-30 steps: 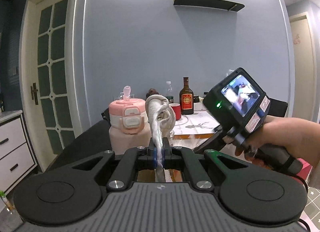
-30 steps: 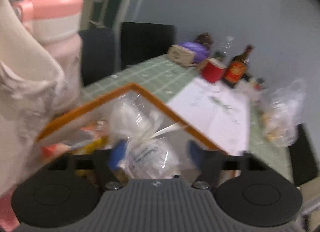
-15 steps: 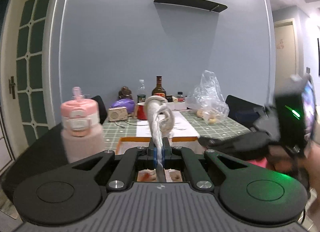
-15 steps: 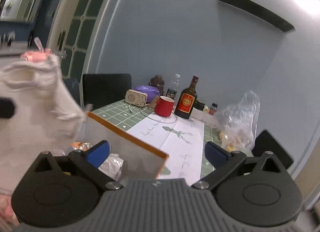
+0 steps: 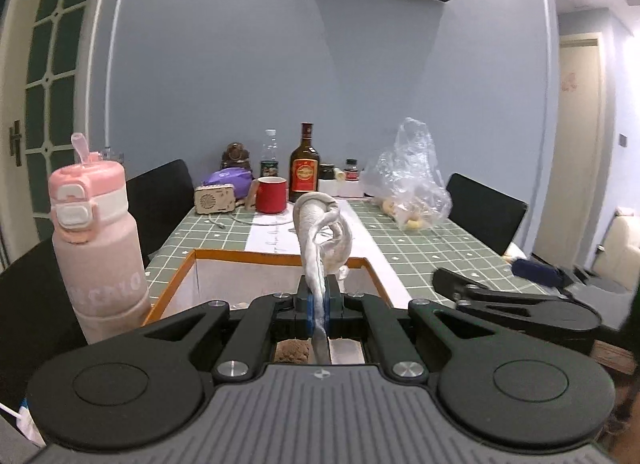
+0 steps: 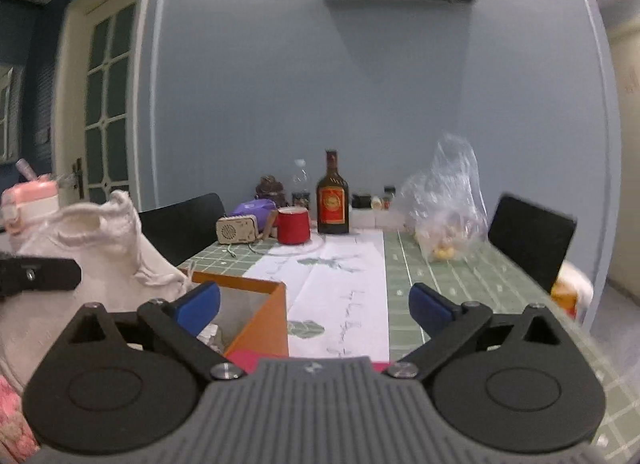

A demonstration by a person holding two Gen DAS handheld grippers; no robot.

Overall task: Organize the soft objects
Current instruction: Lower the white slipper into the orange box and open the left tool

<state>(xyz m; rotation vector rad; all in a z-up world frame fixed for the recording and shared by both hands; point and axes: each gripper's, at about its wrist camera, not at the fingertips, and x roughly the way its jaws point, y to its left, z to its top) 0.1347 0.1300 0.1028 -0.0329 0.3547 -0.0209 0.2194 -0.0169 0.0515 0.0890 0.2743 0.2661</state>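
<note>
— Where's the cloth?
— Pale cloth (image 5: pixel 320 248), pinched in the left gripper (image 5: pixel 319 306), jaws clamped tight on it. Rising in a twisted loop above the pads, over the orange-rimmed box (image 5: pixel 192 264). Seen from the right wrist as a bunched white mass (image 6: pixel 92 248) at the left edge.

— And the other one?
— Right gripper (image 6: pixel 314 302) holding nothing, jaws spread wide, blue pads well apart. Sitting just right of the box, over the white paper strip (image 6: pixel 340 276).

— Around the box?
— Pink bottle (image 5: pixel 96 240) upright just left of it. Further back on the green checked surface (image 5: pixel 440 248): red mug (image 5: pixel 271 195), brown bottle (image 5: pixel 305 167), small radio (image 5: pixel 215 199), clear plastic bag (image 5: pixel 412 175) to the right. Black chairs (image 5: pixel 484 211) at the sides.
</note>
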